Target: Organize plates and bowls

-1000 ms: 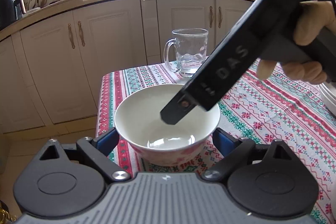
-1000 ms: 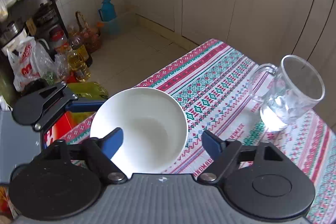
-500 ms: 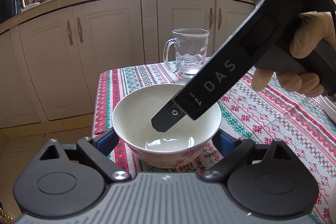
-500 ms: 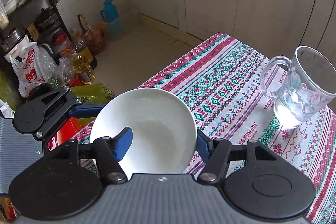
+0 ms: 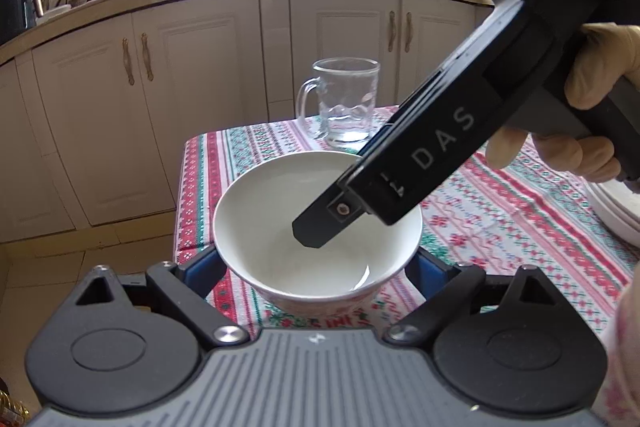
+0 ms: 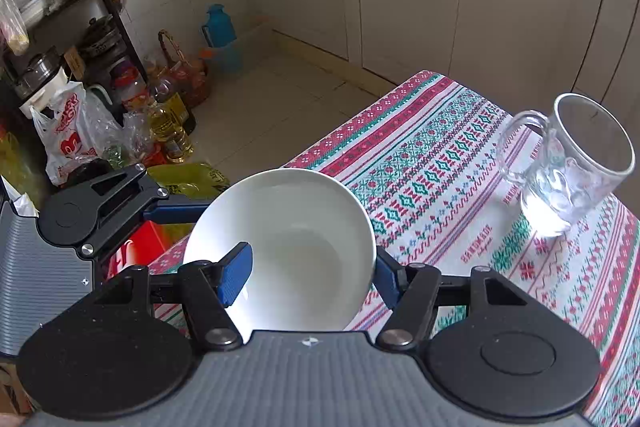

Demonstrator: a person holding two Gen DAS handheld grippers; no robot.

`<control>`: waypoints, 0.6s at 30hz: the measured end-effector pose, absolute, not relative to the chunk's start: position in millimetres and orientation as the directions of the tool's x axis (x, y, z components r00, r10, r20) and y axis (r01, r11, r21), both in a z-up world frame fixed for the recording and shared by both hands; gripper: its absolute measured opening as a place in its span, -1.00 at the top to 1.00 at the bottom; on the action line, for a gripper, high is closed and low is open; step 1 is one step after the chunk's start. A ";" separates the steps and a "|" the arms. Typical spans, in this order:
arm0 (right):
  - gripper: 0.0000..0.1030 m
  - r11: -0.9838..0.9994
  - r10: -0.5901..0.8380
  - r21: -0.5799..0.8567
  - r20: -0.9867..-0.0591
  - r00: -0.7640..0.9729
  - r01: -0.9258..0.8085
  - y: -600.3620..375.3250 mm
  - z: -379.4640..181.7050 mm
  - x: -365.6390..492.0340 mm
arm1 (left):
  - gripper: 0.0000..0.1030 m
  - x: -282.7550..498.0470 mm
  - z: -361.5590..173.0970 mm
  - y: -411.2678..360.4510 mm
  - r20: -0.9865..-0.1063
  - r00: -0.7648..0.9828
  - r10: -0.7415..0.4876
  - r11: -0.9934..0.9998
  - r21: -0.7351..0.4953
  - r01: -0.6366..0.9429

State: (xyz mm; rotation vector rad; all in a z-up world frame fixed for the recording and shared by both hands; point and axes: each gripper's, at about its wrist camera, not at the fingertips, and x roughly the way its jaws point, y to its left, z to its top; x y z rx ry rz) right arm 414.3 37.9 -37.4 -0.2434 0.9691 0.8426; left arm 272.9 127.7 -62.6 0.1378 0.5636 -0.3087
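Note:
A white bowl (image 5: 280,211) with a red pattern outside sits at the near corner of the table, between the blue pads of my left gripper (image 5: 316,263), which press on its two sides. My right gripper (image 6: 310,279) comes down from the upper right. Its left pad (image 6: 236,273) is inside the bowl (image 6: 296,227) and its right pad (image 6: 386,283) is outside the rim, shut on the bowl's wall. In the left wrist view one black finger (image 5: 320,231) of the right gripper reaches into the bowl, held by a gloved hand (image 5: 592,79).
A glass mug (image 5: 344,103) with a little water stands behind the bowl on the patterned tablecloth (image 5: 500,211). A stack of white plates (image 5: 616,211) shows at the right edge. Cream cabinets (image 5: 192,99) lie beyond the table; bottles and bags (image 6: 160,123) clutter the floor.
The right gripper's jaws have drawn together onto the bowl's wall, one pad moving inside the bowl. The left gripper and the bowl have stayed in place.

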 end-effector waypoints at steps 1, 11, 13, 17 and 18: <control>-0.35 0.668 0.525 0.179 -0.802 0.286 -0.723 35.2 -35.0 411.3 | -0.84 269.0 -58.9 126.2 -0.543 0.801 -0.252 0.943 0.047 0.329; -0.35 0.682 0.549 0.203 -0.777 0.308 -0.703 2.2 -4.2 370.1 | -0.84 229.0 -26.4 110.3 -0.527 0.792 -0.308 0.922 0.040 0.385; -0.35 0.685 0.553 0.204 -0.771 0.316 -0.699 -4.7 2.6 360.4 | -0.84 220.8 -21.2 106.2 -0.522 0.792 -0.316 0.918 0.043 0.395; -0.36 0.696 0.563 0.217 -0.756 0.334 -0.684 -18.5 14.6 341.8 | -0.84 206.5 -10.5 97.4 -0.516 0.786 -0.340 0.910 0.031 0.414; -0.36 0.698 0.564 0.216 -0.753 0.339 -0.682 -22.2 17.4 336.8 | -0.84 202.7 -8.2 94.8 -0.515 0.785 -0.345 0.908 0.030 0.419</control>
